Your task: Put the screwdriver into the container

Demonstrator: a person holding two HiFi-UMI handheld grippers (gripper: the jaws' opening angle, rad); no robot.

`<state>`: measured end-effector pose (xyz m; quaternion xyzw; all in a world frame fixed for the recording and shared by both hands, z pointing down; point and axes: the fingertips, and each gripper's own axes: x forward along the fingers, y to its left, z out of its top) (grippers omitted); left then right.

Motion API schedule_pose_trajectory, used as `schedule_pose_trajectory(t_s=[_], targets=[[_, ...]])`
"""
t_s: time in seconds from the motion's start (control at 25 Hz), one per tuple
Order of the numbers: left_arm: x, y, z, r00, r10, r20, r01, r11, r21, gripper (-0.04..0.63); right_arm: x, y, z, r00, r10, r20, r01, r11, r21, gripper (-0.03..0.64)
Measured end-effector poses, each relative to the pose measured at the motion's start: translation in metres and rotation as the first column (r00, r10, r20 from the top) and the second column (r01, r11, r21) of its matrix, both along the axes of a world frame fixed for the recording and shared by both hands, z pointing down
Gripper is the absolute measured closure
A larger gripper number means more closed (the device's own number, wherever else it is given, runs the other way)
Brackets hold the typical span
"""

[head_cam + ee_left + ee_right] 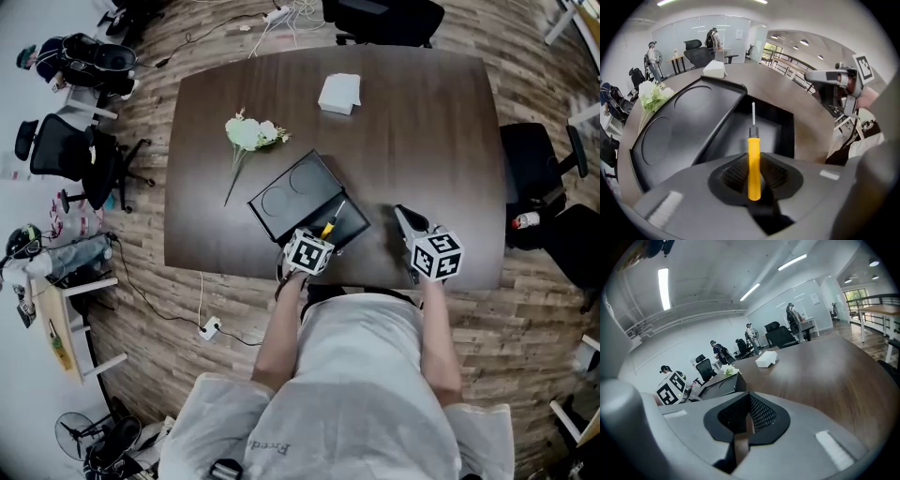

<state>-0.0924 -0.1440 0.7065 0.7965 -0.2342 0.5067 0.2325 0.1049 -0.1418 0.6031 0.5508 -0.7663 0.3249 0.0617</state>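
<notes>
A black container [330,217] stands open on the dark table, its lid [292,192] with two round recesses folded back to the left. My left gripper [322,238] is shut on a yellow-handled screwdriver [753,161]. The metal shaft [753,113] points forward over the container's open compartment [765,129]. In the head view the screwdriver [329,226] hangs over the container's near right corner. My right gripper [401,215] hovers to the right of the container, jaws shut and nothing held. In the right gripper view its pads [759,414] meet, and the container [723,384] lies to the left.
A white tissue box [339,93] lies at the table's far side. White flowers [251,134] lie left of the lid. The table's front edge [375,281] runs just under both grippers. Office chairs [539,164] stand right and left of the table.
</notes>
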Motion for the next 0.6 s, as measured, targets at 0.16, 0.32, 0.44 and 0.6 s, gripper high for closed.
schedule_pose_trajectory(t_s=[0.16,0.32,0.44,0.6], targets=[[-0.003,0.000,0.016,0.999,0.003,0.037,-0.001,0.999,-0.050,0.462,0.008,0.014,0.005,0.999,0.009,-0.037,-0.010,1.000,-0.023,0.617],[0.006,-0.001,0.017,0.999,0.020,0.043,-0.018,0.998,-0.055,0.462,0.011,0.023,0.011,0.996,-0.023,-0.088,0.018,0.999,-0.051,0.617],[0.008,-0.004,0.017,0.999,0.029,0.046,-0.027,0.999,-0.043,0.462,0.004,0.023,0.012,0.993,-0.060,-0.103,0.054,0.997,-0.059,0.617],[0.014,-0.001,0.023,0.998,0.061,0.034,-0.058,0.996,-0.066,0.462,-0.012,0.020,0.015,0.987,-0.120,-0.108,0.113,0.991,-0.065,0.617]])
